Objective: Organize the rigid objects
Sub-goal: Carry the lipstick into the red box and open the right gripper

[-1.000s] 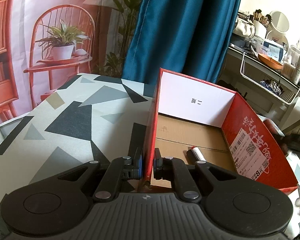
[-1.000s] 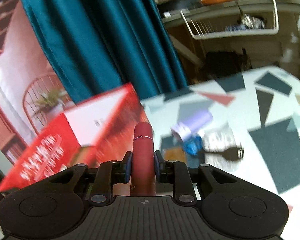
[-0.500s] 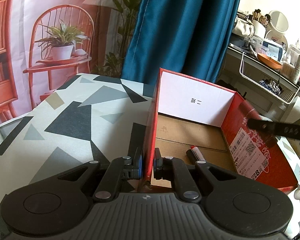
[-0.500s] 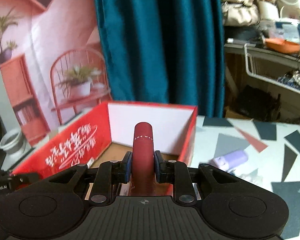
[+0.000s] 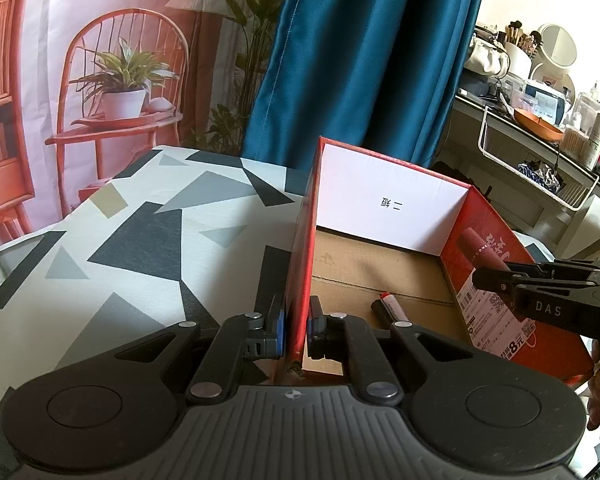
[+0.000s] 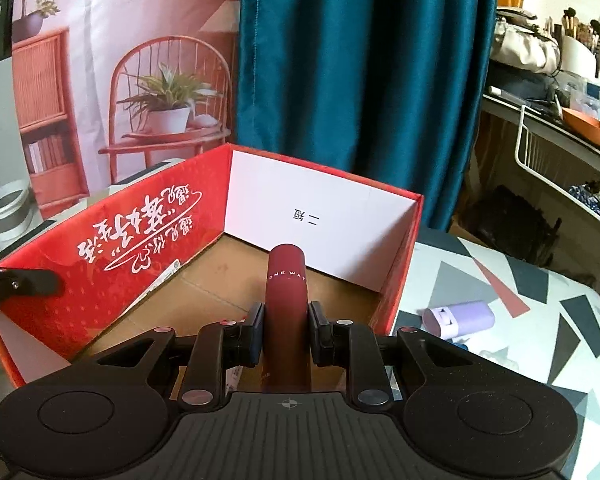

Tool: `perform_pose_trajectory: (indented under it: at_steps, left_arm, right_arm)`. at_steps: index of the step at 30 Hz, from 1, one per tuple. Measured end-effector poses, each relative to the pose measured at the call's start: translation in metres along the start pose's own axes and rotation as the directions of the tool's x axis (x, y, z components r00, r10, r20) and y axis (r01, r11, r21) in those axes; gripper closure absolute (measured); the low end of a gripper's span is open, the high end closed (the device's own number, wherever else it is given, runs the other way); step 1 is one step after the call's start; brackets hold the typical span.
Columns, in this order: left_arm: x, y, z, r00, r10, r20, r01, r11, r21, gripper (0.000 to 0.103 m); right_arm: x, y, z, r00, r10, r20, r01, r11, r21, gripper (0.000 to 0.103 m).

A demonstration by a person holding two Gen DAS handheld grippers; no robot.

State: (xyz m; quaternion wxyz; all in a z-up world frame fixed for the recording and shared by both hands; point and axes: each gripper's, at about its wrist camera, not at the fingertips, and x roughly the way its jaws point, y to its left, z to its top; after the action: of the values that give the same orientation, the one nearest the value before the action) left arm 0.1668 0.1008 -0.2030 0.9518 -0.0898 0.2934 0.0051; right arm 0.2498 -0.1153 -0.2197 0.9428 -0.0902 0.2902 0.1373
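My left gripper is clenched on the near wall of the red box, one pad outside, one inside. My right gripper grips a dark red tube, which points over the box's brown floor. In the left view that tube crosses the box's right wall. A marker lies on the box floor near my left pads. The box sits on a table under a cloth of grey and black triangles. Right of the box lies a lilac cylinder. Beyond hang a teal curtain and a pink backdrop printed with a chair and plant. At far right stands a cluttered shelf.
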Motion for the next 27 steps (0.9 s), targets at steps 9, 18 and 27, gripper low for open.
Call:
perform_pose_trajectory:
  at_steps: [9, 18, 27]
  left_arm:
    - [-0.0004, 0.0003, 0.0001, 1.0, -0.001, 0.0, 0.001, 1.0, -0.001, 0.092]
    - [-0.0002, 0.0004, 0.0001, 1.0, -0.002, 0.0, 0.002, 1.0, -0.002, 0.092]
    - [0.0003, 0.0017, -0.0002, 1.0, -0.005, -0.002, 0.005, 1.0, -0.005, 0.092]
  right_arm:
    - [0.0011, 0.0002, 0.0008, 1.0, 0.0, -0.001, 0.0, 1.0, 0.0, 0.082]
    - [-0.0008, -0.0028, 0.0005, 1.0, 0.008, -0.008, -0.008, 1.0, 0.012, 0.084]
    - [-0.0017, -0.0049, 0.0002, 1.0, 0.007, -0.004, -0.007, 1.0, 0.026, 0.086]
